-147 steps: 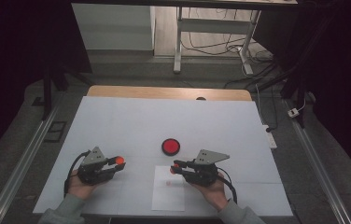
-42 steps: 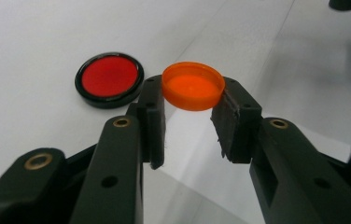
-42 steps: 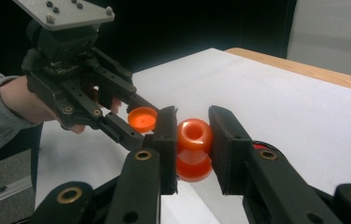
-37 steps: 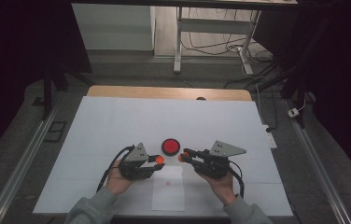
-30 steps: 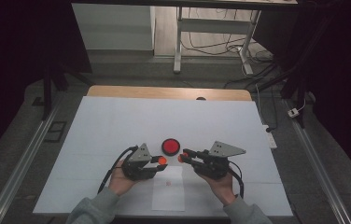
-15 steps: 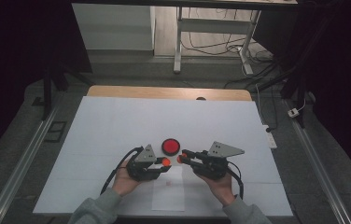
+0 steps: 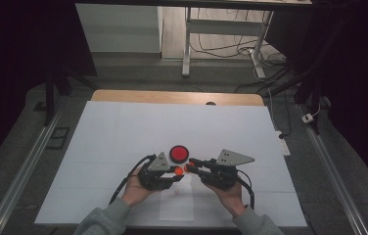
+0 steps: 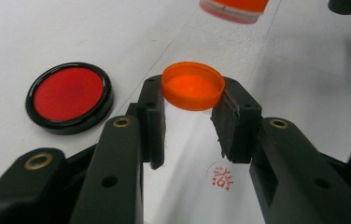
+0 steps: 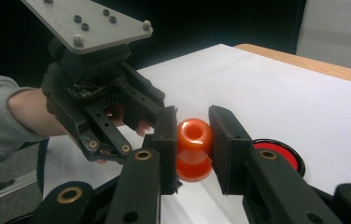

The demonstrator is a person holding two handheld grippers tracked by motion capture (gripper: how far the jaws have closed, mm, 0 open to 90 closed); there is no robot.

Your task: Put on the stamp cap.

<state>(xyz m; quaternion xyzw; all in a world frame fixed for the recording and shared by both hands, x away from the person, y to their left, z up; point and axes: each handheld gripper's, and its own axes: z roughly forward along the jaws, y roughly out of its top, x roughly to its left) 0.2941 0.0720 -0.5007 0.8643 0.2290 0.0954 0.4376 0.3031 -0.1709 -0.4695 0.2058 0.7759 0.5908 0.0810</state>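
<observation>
My left gripper (image 7: 176,172) (image 8: 193,93) is shut on a shallow orange cap (image 8: 193,86) (image 7: 178,171), held just above the table with its hollow side showing. My right gripper (image 7: 190,166) (image 9: 193,122) is shut on a small orange stamp (image 9: 194,149) (image 7: 189,168), its rounded top towards the camera. The two tips nearly meet in the high view, the stamp (image 8: 233,7) hanging just beyond the cap. A round black ink pad (image 7: 178,153) (image 8: 69,97) (image 9: 278,156) with a red centre lies on the white tabletop (image 7: 123,132) right behind them.
A white paper sheet (image 7: 177,208) lies near the front edge below the grippers, with a red stamp mark (image 8: 221,176) (image 7: 175,192) on it. A wooden strip (image 7: 172,97) runs along the far edge. Metal rails (image 7: 20,176) flank the table.
My left gripper has come from the left side towards the right one and edged a little closer over the last second. The right gripper has hardly moved.
</observation>
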